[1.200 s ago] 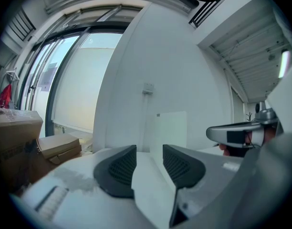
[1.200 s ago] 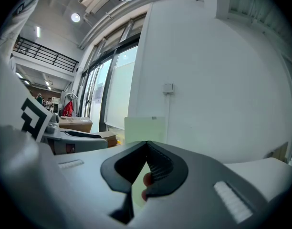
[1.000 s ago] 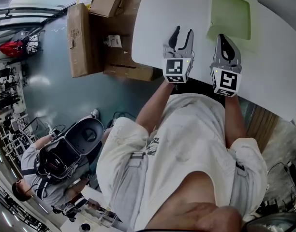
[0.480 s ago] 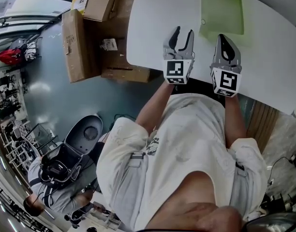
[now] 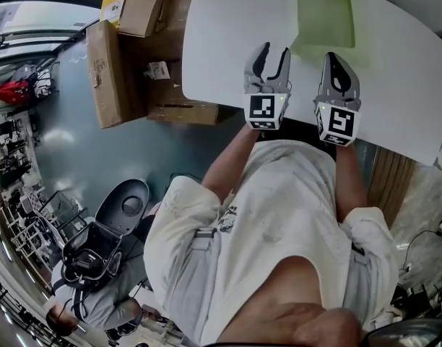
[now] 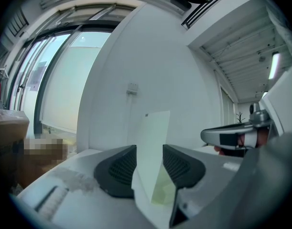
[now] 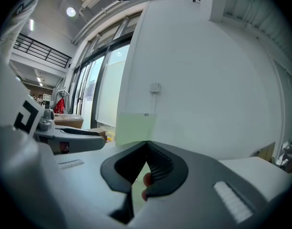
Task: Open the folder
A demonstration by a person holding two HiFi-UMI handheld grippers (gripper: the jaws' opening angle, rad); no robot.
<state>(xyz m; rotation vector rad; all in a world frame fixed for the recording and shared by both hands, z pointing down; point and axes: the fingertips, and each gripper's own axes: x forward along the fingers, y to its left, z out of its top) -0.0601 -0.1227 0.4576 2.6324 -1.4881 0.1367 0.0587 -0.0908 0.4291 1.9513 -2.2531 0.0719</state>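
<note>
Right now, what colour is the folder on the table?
The folder is pale green, clearest in the head view.

Left gripper (image 6: pixel 149 151): both dark ribbed jaws in frame, clearly apart. Pale green folder (image 6: pixel 154 128) sits dead ahead in the gap and looks like an upright sheet from here, with a small dark mark at its far corner. Its near end drops down between the jaws, where a greener flap shows against the right-hand pad; can't tell if either pad actually touches it. White surface (image 6: pixel 108 118) fills the field ahead, with a small square fitting (image 6: pixel 132 88) on it beyond the folder. Right gripper (image 6: pixel 207 135) is alongside on the right, seen side-on, tip level with ours. Cardboard box (image 6: pixel 7 128) is far off to the left, under tall glazed panels (image 6: pixel 50 80).
</note>
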